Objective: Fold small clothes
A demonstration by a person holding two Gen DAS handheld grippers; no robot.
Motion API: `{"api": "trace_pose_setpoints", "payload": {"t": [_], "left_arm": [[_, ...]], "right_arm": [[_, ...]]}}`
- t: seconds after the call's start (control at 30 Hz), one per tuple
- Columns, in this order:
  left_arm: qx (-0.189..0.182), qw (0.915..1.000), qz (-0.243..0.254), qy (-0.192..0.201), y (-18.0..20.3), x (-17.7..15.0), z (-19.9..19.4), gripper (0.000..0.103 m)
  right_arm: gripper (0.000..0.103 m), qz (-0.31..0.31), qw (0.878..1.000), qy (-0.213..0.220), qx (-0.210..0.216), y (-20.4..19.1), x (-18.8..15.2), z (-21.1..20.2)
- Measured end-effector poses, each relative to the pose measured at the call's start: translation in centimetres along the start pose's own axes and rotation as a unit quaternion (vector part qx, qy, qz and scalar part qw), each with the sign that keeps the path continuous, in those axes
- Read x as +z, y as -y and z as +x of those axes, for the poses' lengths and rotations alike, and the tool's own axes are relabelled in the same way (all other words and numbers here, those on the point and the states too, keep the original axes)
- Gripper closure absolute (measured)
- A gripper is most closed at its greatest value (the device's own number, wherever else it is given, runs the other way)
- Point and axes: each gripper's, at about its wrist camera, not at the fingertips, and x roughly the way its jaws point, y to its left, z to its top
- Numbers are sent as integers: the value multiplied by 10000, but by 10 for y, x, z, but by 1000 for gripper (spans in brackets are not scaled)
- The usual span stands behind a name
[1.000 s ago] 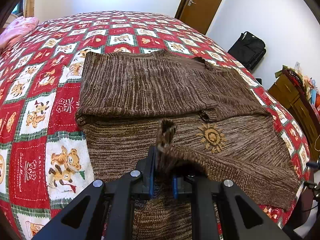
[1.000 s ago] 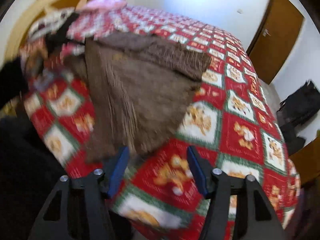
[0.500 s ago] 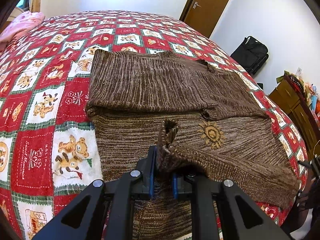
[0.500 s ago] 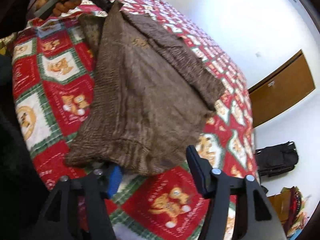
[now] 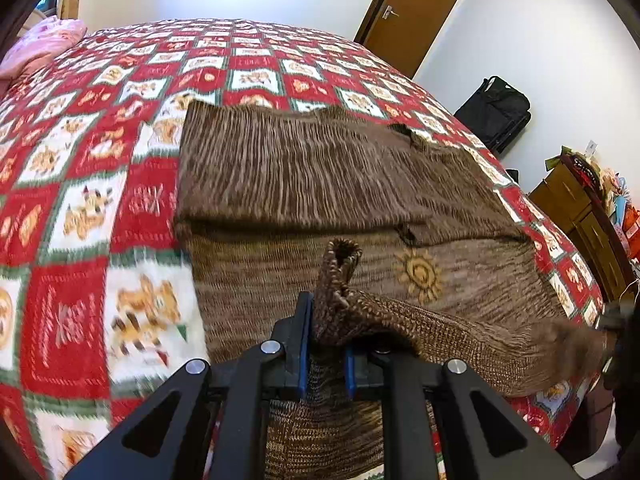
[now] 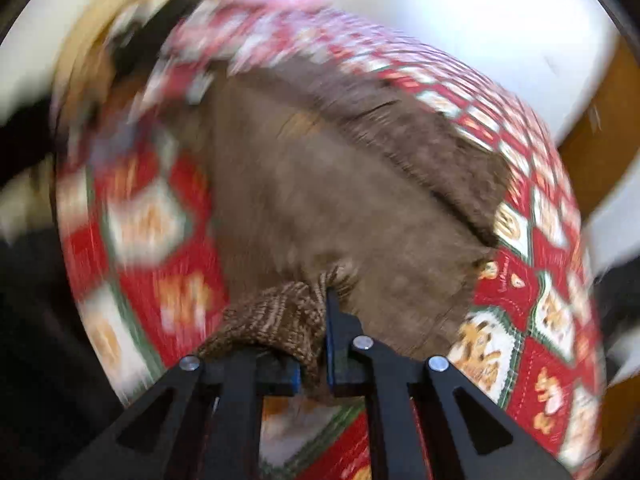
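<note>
On our left, the pink pillow (image 5: 44,46) sits at the head of the bed, on the bear-patterned quilt (image 5: 80,208). The brown knitted sweater (image 5: 304,176) lies spread on that quilt, its far half already doubled over so the sun motif (image 5: 418,276) stays exposed. Our left gripper (image 5: 325,344) is clamped on the near hem, and our right gripper (image 6: 316,344) pinches the same hem further along; we judge both corners are held so the edge lifts evenly for the next fold. Right of the bed, a black bag (image 5: 494,114) and a wooden dresser (image 5: 580,208) stand by the wall; we cannot tell their contents.
</note>
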Motion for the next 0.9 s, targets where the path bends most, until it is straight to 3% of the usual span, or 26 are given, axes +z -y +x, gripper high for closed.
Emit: {"api": "trace_pose_setpoints", "payload": {"t": [0.07, 0.13, 0.2, 0.27, 0.33, 0.4, 0.5, 0.6, 0.73, 0.9], "left_arm": [[180, 9998, 102, 33, 0, 10, 1, 90], [374, 9991, 193, -9, -1, 17, 6, 89], [271, 9991, 191, -257, -7, 23, 9, 88], [209, 9982, 221, -517, -13, 22, 7, 75], [376, 9968, 466, -533, -16, 17, -1, 66], [424, 9962, 637, -412, -21, 14, -13, 65], [530, 9962, 680, -81, -37, 12, -33, 65], [728, 9950, 680, 0, -51, 17, -34, 65], [376, 9958, 806, -224, -46, 17, -15, 65], [-225, 9807, 1944, 23, -11, 7, -11, 65]], "right_arm": [[93, 1103, 9931, 331, 227, 42, 15, -8], [93, 2044, 9782, 312, 183, 76, 18, -1], [93, 2599, 9655, 173, 46, 99, 13, 16], [93, 2802, 9599, -84, 79, 103, 4, 36], [93, 2854, 9581, -222, 101, 93, 1, 47], [93, 2862, 9579, -229, 59, 90, -2, 51], [93, 3210, 9468, -110, 198, 107, -4, 55], [93, 3521, 9353, -54, 355, 119, -8, 56], [93, 3649, 9301, -18, 414, 124, -10, 56], [93, 3623, 9314, -60, 362, 123, -7, 56]]}}
